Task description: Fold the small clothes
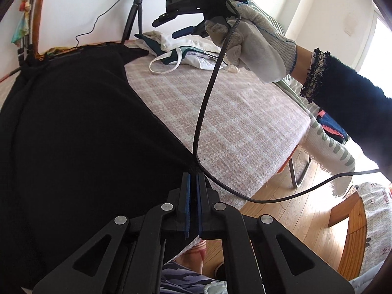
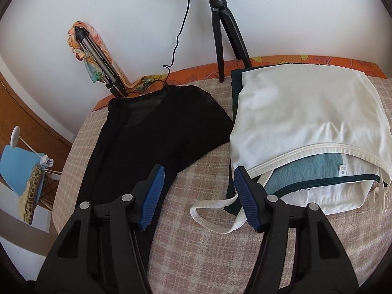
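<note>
A black garment (image 1: 73, 122) lies spread over the left of the checked tablecloth (image 1: 232, 112). My left gripper (image 1: 193, 178) is shut on its near edge, with dark cloth running in between the blue pads. In the right wrist view the same black garment (image 2: 156, 132) lies left of a pile topped by a white top (image 2: 306, 112) with a teal piece (image 2: 306, 169) under it. My right gripper (image 2: 198, 191) is open above bare cloth between the two, holding nothing. A gloved hand (image 1: 257, 46) carries the right gripper (image 1: 166, 28) above the pile (image 1: 186, 51).
A black tripod (image 2: 223, 31) and a folded tripod (image 2: 98, 61) stand at the table's far edge by the wall. A black cable (image 1: 203, 112) loops from the right gripper across the table. The table's right edge (image 1: 301, 132) drops to wood floor; a chair (image 2: 17, 169) stands left.
</note>
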Demonstrator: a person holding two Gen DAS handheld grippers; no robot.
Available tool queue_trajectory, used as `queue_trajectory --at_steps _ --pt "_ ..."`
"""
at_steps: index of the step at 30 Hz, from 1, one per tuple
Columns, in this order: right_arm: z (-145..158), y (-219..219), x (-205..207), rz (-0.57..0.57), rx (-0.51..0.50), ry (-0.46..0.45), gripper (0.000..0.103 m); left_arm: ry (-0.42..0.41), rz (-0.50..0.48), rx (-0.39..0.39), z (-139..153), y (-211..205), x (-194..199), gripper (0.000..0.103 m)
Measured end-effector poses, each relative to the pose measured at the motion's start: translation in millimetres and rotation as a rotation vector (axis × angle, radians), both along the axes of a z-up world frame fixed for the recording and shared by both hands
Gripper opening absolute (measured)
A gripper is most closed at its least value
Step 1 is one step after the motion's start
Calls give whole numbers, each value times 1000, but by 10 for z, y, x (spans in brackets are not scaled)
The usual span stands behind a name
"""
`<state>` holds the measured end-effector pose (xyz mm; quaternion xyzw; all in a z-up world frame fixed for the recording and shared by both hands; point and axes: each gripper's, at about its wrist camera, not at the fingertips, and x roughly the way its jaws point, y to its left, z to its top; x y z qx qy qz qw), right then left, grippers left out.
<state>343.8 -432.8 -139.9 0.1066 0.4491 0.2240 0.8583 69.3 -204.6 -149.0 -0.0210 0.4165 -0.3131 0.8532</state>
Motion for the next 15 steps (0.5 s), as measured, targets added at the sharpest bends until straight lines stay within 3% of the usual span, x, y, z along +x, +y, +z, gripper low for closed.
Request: queue_trajectory --at_steps 7,15 --pt "-291 335 366 -1 11 88 57 13 28 -32 70 92 29 3" --pt "-681 439 852 -157 7 218 53 21 57 -59 87 206 4 3"
